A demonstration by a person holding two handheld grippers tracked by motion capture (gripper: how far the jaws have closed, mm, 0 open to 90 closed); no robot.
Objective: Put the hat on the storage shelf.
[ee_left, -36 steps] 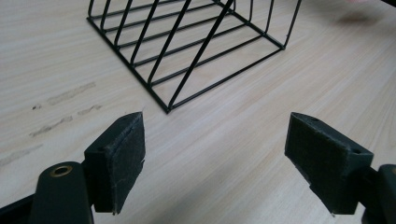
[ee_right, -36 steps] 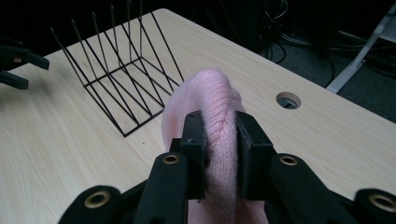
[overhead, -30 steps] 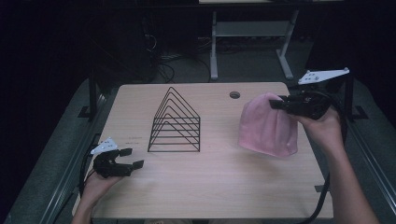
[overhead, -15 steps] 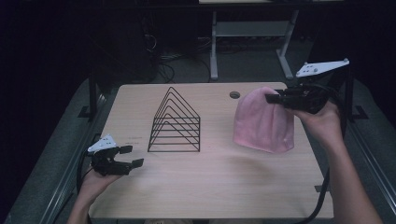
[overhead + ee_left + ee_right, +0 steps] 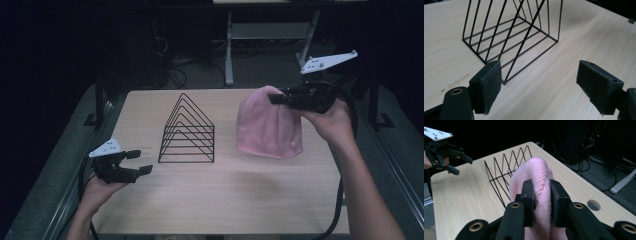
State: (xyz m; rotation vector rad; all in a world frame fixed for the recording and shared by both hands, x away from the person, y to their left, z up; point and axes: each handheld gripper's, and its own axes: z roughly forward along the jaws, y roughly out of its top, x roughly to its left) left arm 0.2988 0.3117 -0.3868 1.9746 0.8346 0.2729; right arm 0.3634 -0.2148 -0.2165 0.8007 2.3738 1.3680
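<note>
A pink knitted beanie (image 5: 269, 126) hangs above the right half of the table, pinched at its crown by my right gripper (image 5: 278, 98). In the right gripper view the jaws of that gripper (image 5: 542, 195) squeeze a fold of the beanie (image 5: 534, 171). A black wire rack (image 5: 188, 132) of triangular dividers stands upright at the table's middle. My left gripper (image 5: 141, 161) hovers open near the front left corner, pointing at the rack. The left gripper view shows its pads (image 5: 487, 83) wide apart, with the rack's (image 5: 515, 35) near corner just beyond them.
The light wood table (image 5: 220, 200) has a round cable hole (image 5: 594, 205) near its far edge. Beyond the far edge stand a desk frame (image 5: 229, 55) and floor cables. Dark floor surrounds the table on both sides.
My right gripper has lifted the beanie higher and carried it slightly left toward the rack. The left gripper has shifted a little.
</note>
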